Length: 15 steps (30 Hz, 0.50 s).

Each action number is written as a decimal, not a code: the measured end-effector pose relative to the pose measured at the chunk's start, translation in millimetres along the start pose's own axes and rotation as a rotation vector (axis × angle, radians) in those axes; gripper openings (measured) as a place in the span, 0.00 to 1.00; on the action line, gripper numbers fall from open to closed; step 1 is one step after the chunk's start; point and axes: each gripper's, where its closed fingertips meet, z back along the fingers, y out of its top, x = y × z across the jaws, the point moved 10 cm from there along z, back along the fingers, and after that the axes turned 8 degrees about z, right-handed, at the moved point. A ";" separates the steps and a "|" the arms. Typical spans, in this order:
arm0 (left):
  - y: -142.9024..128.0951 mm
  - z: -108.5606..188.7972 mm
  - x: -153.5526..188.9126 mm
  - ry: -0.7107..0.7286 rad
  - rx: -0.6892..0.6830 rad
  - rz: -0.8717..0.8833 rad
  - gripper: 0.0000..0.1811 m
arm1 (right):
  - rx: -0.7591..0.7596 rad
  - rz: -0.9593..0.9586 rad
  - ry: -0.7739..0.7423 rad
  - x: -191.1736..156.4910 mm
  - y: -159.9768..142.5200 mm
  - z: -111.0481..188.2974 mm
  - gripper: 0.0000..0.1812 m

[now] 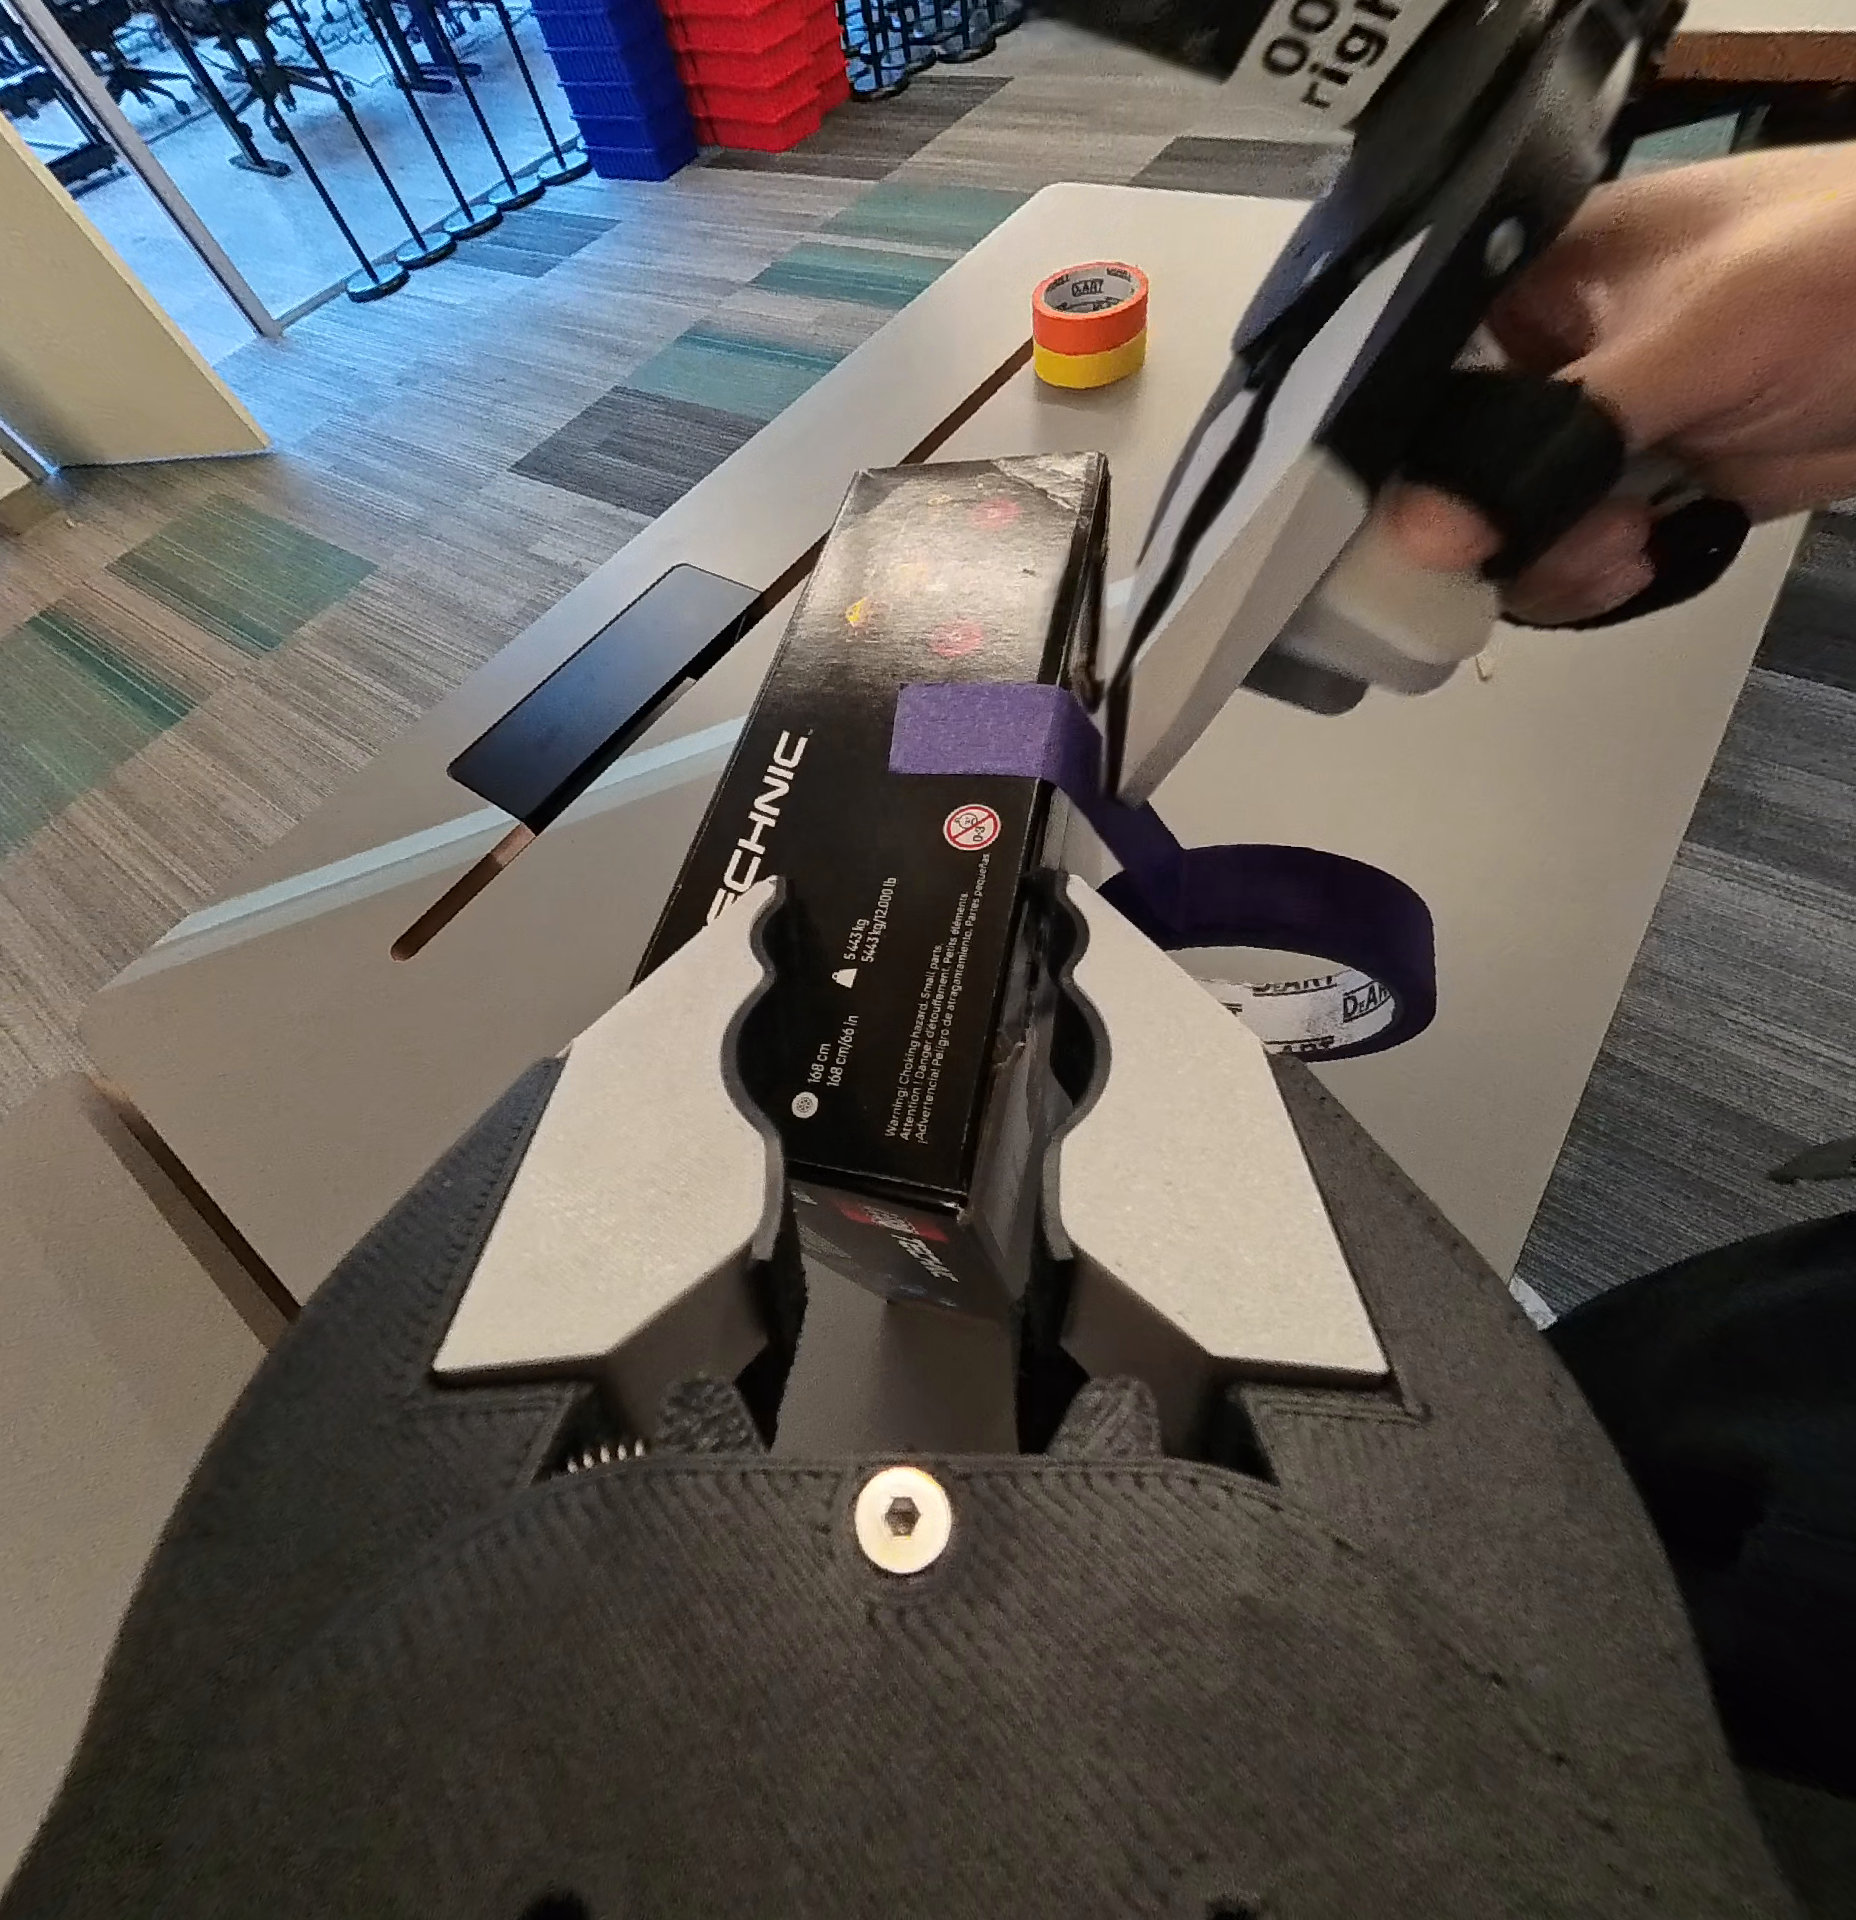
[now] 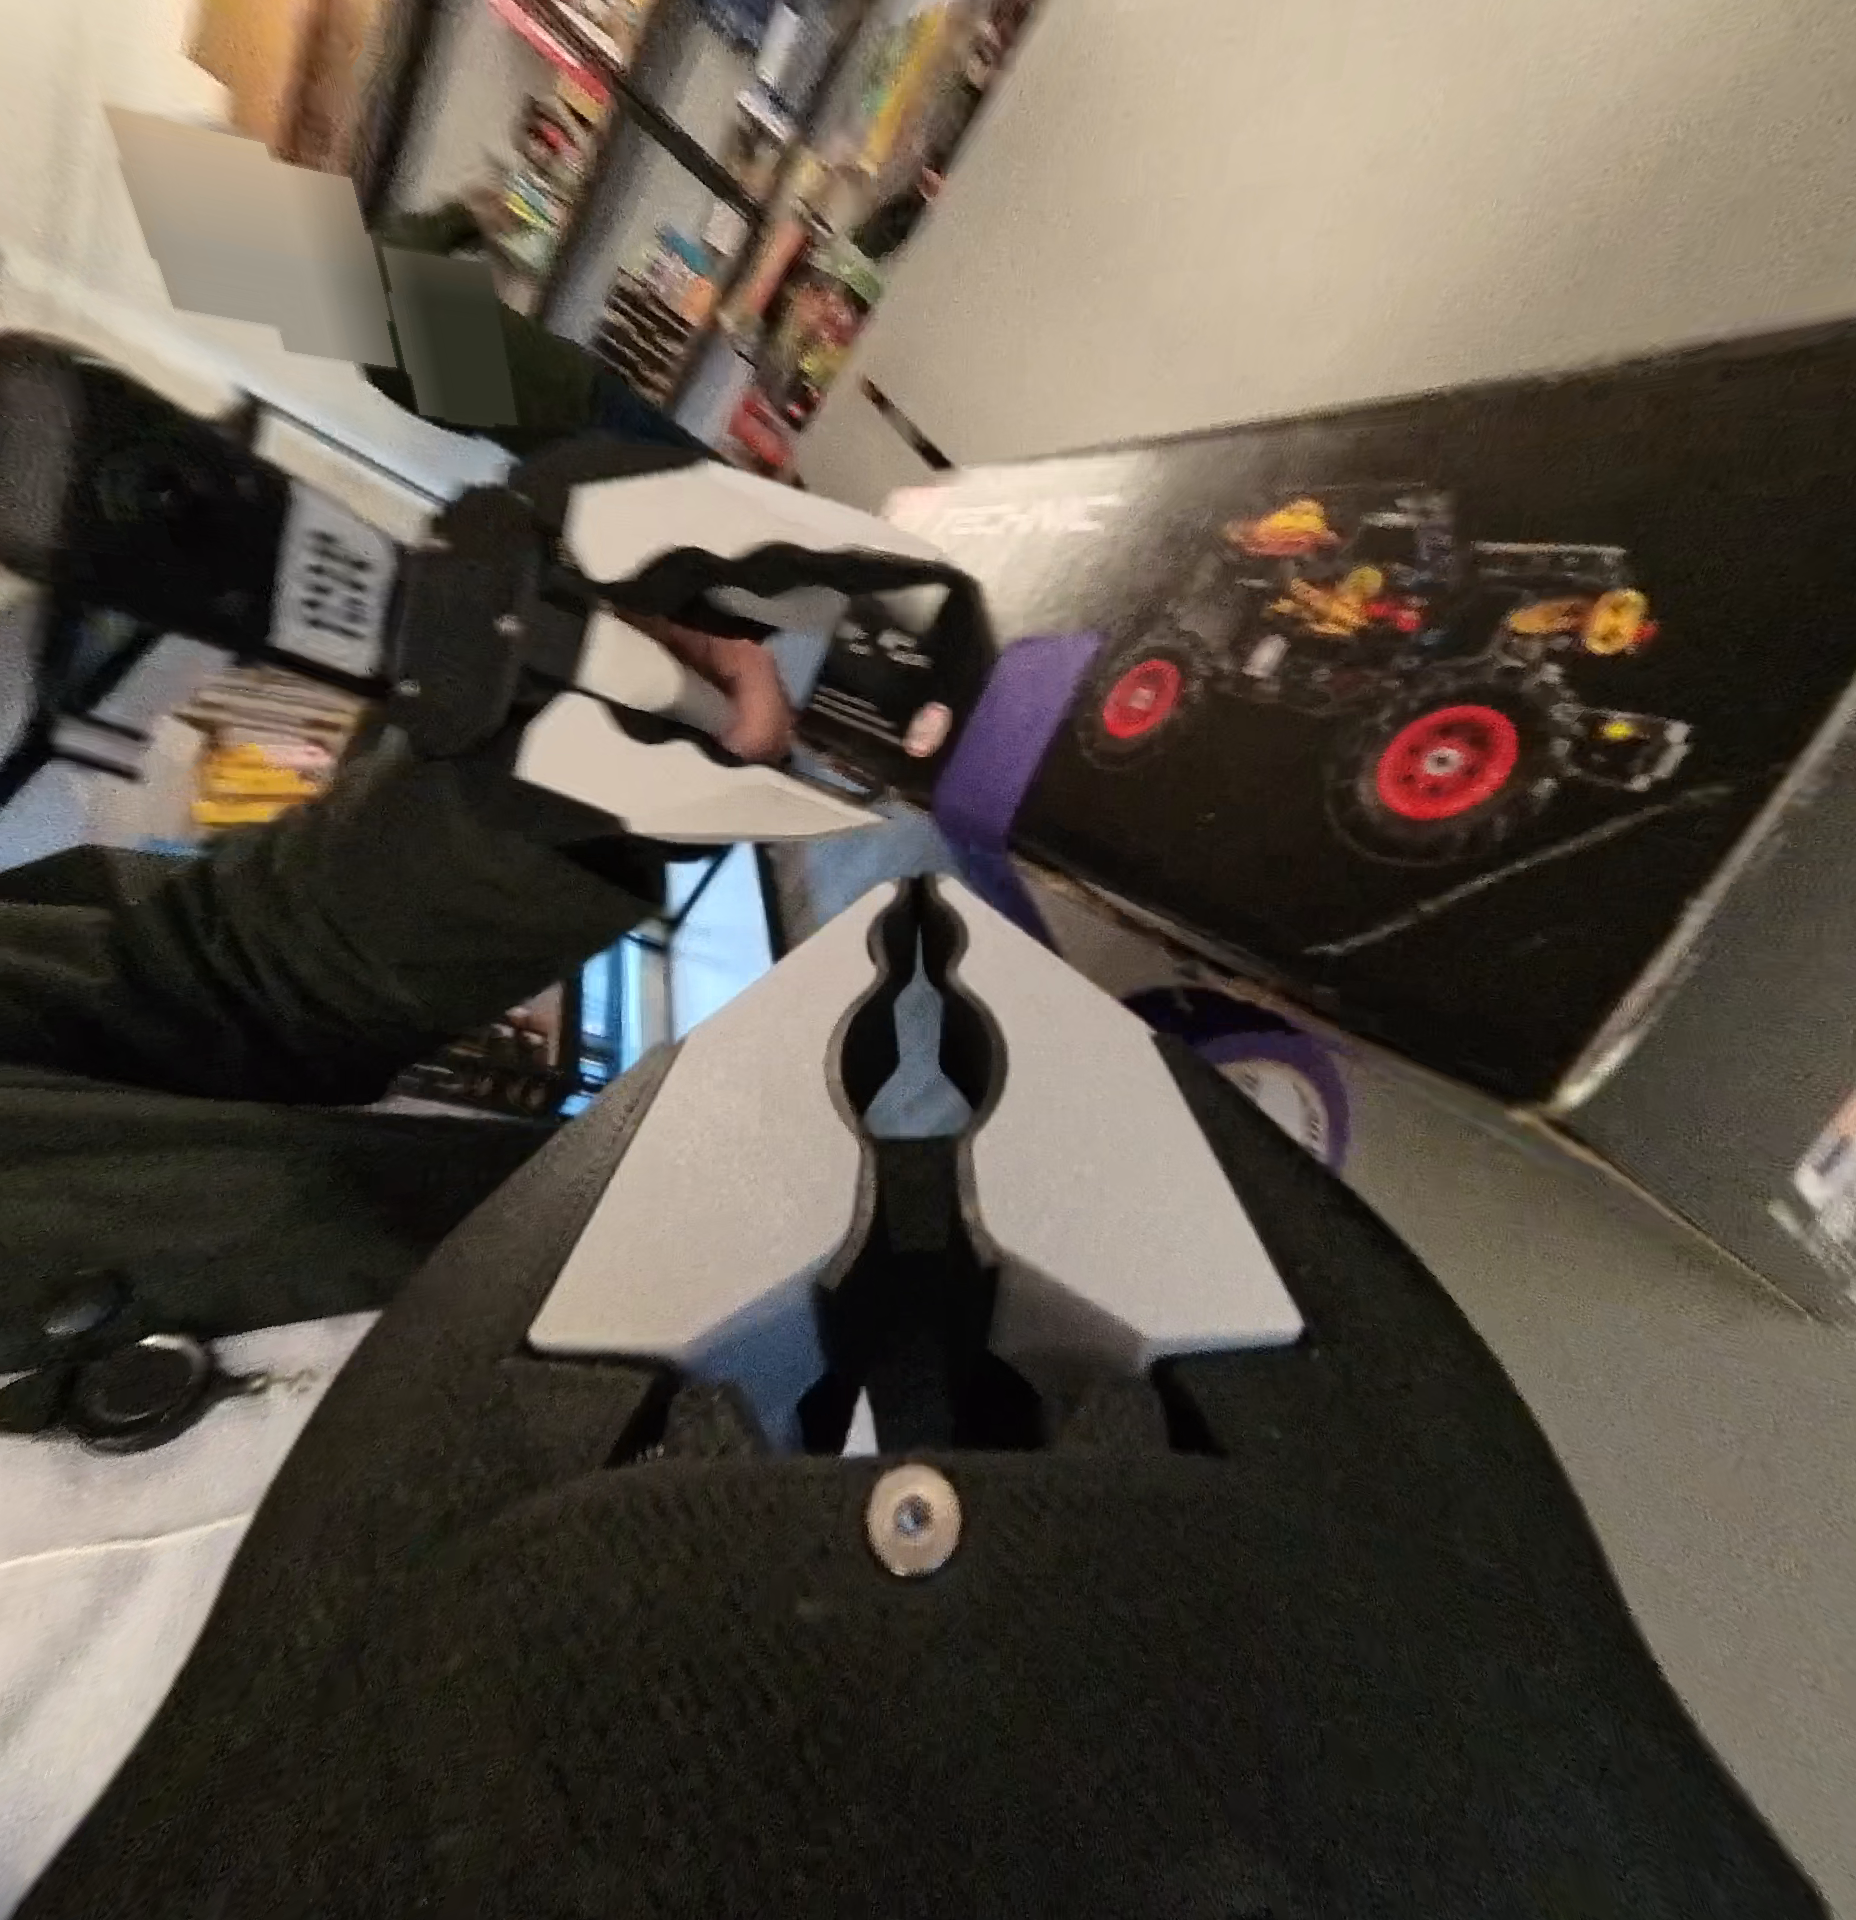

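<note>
Gripping the near end of a black box (image 1: 903, 883), the left gripper (image 1: 919, 904) has its jaws closed on the box's two broad faces and holds it on edge over the pale worktop (image 1: 1371, 935). A strip of purple tape (image 1: 981, 729) lies across the box's upper edge and runs down its right side to a purple roll (image 1: 1308, 935) that sits on the worktop just beside the box. The right gripper (image 1: 1121, 769), held in a person's hand (image 1: 1713, 395), comes down from the upper right of the box, its tips at the tape strip where it leaves the box; in the right wrist view its jaws (image 2: 919, 894) are nearly shut, with only a thin slit between them, and whether they pinch the tape cannot be told through the blur. That view shows the box's broad face (image 2: 1423, 727) with a printed vehicle, the tape band (image 2: 1017, 727) around it, and the left gripper (image 2: 799, 717) at the box's end. Beyond the box, an orange tape roll (image 1: 1090, 307) is stacked on a yellow one (image 1: 1088, 366), and to the box's left a black plate (image 1: 602, 691) lies flat in the worktop.
</note>
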 end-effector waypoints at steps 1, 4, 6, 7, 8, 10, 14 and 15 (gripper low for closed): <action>0.6 0.3 0.0 -0.003 -0.004 0.001 0.26 | 0.075 0.027 0.075 -7.9 1.8 4.1 0.00; 2.0 3.2 0.2 -0.003 0.002 0.026 0.24 | 0.250 0.174 0.140 -20.7 -4.9 34.2 0.00; 4.8 10.7 -0.5 -0.005 0.067 0.093 0.21 | 0.317 0.289 0.031 -22.5 -22.6 67.0 0.00; 7.4 17.2 0.6 -0.024 0.126 0.127 0.20 | 0.357 0.326 -0.047 -20.2 -34.5 88.3 0.03; 10.2 24.5 2.6 -0.041 0.176 0.153 0.18 | 0.401 0.339 -0.146 -17.6 -48.6 112.8 0.12; 14.9 38.0 8.5 -0.052 0.229 0.165 0.18 | 0.498 0.290 -0.344 -10.0 -81.9 174.7 0.15; 16.5 54.3 32.4 0.014 0.233 0.114 0.16 | 0.393 0.145 -0.836 13.7 -176.2 301.8 0.16; 17.8 55.8 41.1 0.029 0.229 0.113 0.15 | 0.273 0.109 -0.956 26.3 -202.9 326.4 0.20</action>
